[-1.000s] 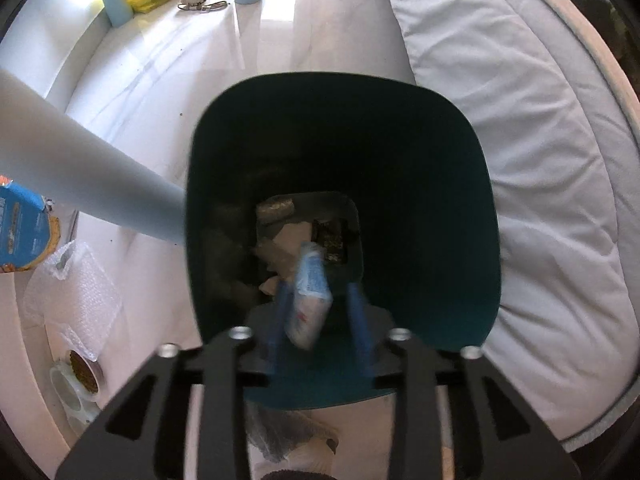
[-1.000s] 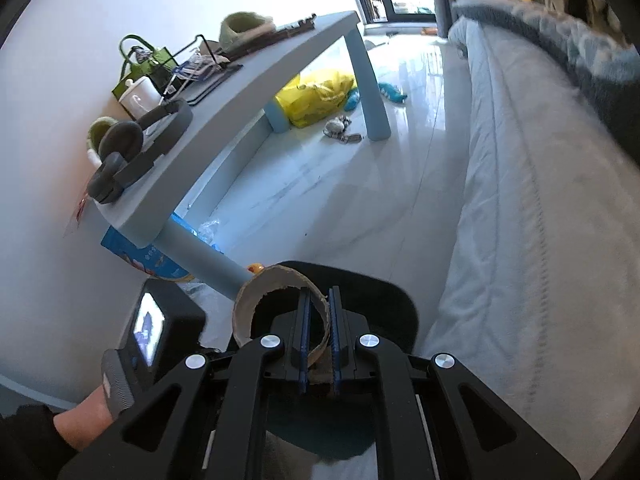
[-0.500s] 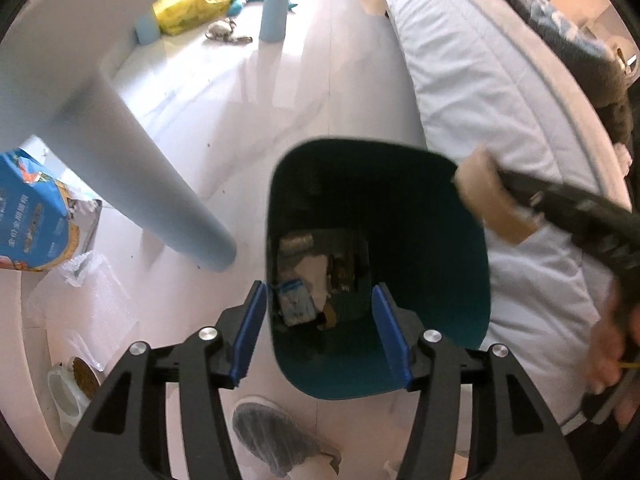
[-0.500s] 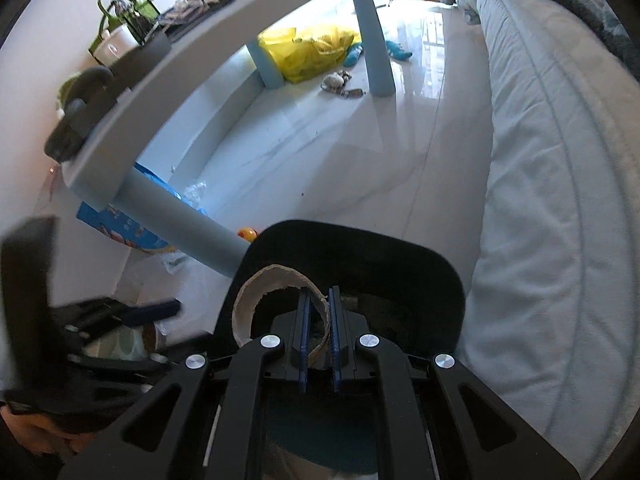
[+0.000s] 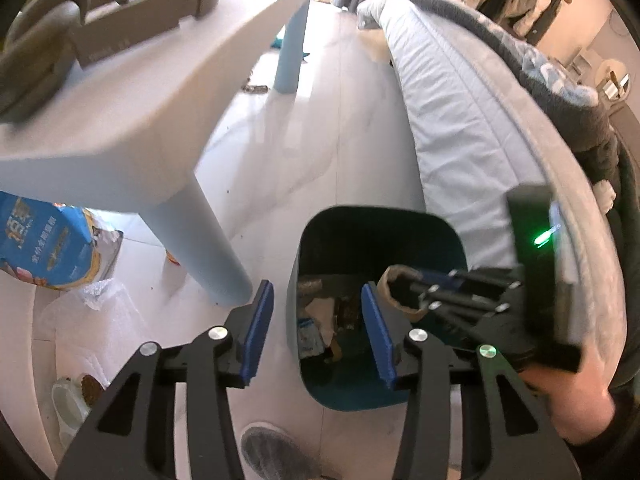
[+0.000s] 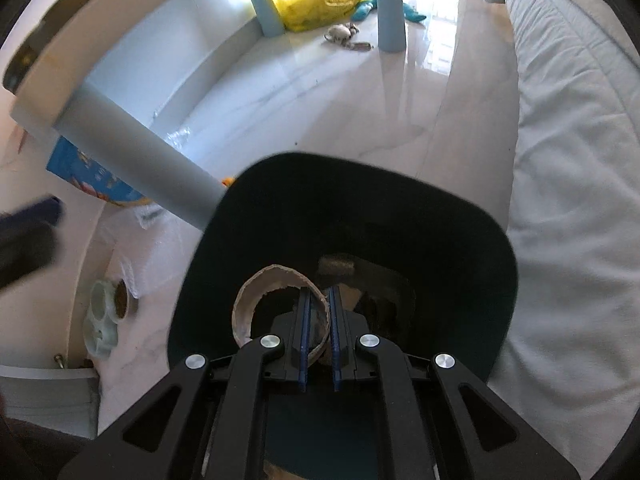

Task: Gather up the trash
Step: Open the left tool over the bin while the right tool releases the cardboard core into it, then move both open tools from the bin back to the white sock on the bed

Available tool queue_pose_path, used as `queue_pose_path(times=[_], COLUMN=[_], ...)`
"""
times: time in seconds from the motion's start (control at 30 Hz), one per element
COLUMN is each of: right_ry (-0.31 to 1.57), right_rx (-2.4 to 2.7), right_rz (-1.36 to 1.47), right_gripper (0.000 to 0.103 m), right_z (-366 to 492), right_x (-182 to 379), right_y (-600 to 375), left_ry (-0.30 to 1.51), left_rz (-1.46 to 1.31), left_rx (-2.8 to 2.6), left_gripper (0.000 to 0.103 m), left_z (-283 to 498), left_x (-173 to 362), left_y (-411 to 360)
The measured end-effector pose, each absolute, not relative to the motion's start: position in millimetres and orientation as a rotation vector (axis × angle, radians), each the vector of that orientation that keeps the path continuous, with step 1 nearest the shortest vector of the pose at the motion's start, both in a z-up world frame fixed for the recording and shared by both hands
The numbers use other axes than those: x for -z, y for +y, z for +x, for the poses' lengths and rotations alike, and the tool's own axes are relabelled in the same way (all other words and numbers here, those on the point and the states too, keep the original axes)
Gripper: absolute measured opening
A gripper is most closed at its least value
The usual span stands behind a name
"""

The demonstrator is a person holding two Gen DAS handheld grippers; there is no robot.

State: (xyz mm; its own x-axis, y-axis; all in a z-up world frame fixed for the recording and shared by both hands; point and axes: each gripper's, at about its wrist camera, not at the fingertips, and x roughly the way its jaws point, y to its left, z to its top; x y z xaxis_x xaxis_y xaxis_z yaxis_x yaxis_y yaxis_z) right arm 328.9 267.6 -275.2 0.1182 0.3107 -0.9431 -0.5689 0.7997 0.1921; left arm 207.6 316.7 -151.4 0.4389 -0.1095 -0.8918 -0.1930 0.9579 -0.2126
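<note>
Cardboard ring [image 6: 256,300] pinched by right gripper [image 6: 319,316] over teal bin [image 6: 460,248]; left gripper [image 5: 316,330] closing, empty; blue bag's [image 5: 44,240] writing unreadable

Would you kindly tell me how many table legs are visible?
3: near leg beside the bin, two far legs near the yellow bag; a fourth may be hidden.

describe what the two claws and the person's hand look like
Both claws are black frames of angular cut-out linkages with round silver bolts and flat blue pads on the fingers. The left claw shows this close up, as does the right claw. The right one carries a black box with a green light; the hand meets a dark sleeve.
</note>
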Motion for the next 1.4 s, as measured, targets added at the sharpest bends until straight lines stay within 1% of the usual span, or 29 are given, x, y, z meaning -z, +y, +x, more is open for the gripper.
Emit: queue_pose_path(times=[0.1, 0.17, 0.23, 0.33, 0.4, 0.57, 0.67, 0.73, 0.8, 0.83, 0.93, 1.0, 1.1, 1.33, 1.4], right_ry=[1.318, 1.331, 1.339, 1.348, 1.357, 1.366, 1.372, 1.375, 1.367, 1.363, 1.364, 1.347, 1.314, 1.2, 1.162], right_rx=[-0.64, -0.631, -0.624, -0.613, -0.606, -0.582, -0.572, -0.563, -0.559, -0.555, -0.567, -0.579, -0.589, -0.622, -0.654], right_rz=[-0.259, -0.282, -0.299, -0.325, -0.339, -0.358, -0.37, -0.377, -0.374, -0.371, -0.348, -0.331, -0.292, -0.226, -0.201], right_gripper=[0.009, 0.009, 0.009, 0.009, 0.01, 0.01, 0.01, 0.018, 0.062, 0.065, 0.065, 0.065, 0.069, 0.075, 0.08], right_z=[328.0, 326.2, 324.9, 323.2, 322.3, 322.0, 322.1, 321.9, 321.9, 322.4, 321.4, 321.8, 322.7, 325.5, 324.9], right_x=[283.9, 291.3, 296.8, 304.2, 308.4, 316.9, 320.4, 322.4, 321.9, 321.0, 317.0, 306.8, 285.4, 229.9, 213.5], right_y=[270.2, 271.5, 273.6, 275.6, 276.0, 276.5, 276.5, 276.9, 276.8, 276.6, 275.5, 274.3, 271.7, 256.6, 251.9], left_ry=[1.103, 1.084, 1.04, 0.998, 0.98, 0.902, 0.852, 0.831, 0.837, 0.839, 0.801, 0.786, 0.759, 0.671, 0.642], left_rz=[-0.298, -0.296, -0.287, -0.239, -0.221, -0.239, -0.259, -0.255, -0.237, -0.228, -0.174, -0.158, -0.144, -0.14, -0.114], left_rx=[-0.06, -0.065, -0.062, -0.049, -0.048, -0.071, -0.09, -0.104, -0.108, -0.103, -0.116, -0.14, -0.151, -0.122, -0.092], left_gripper=[0.048, 0.052, 0.069, 0.074, 0.082, 0.083, 0.086, 0.088, 0.088, 0.088, 0.088, 0.094, 0.094, 0.094, 0.094], left_z=[207.8, 207.8, 206.3, 205.1, 204.2, 199.2, 194.5, 192.9, 191.6, 191.4, 188.7, 187.4, 185.3, 182.5, 181.4], left_x=[141.5, 134.4, 125.7, 114.8, 109.9, 95.4, 83.8, 75.8, 68.9, 66.1, 52.7, 46.1, 37.6, 16.8, 11.5], left_y=[316.1, 314.7, 311.2, 301.2, 297.4, 299.9, 302.6, 301.4, 297.7, 296.0, 290.6, 289.9, 289.6, 284.9, 276.6])
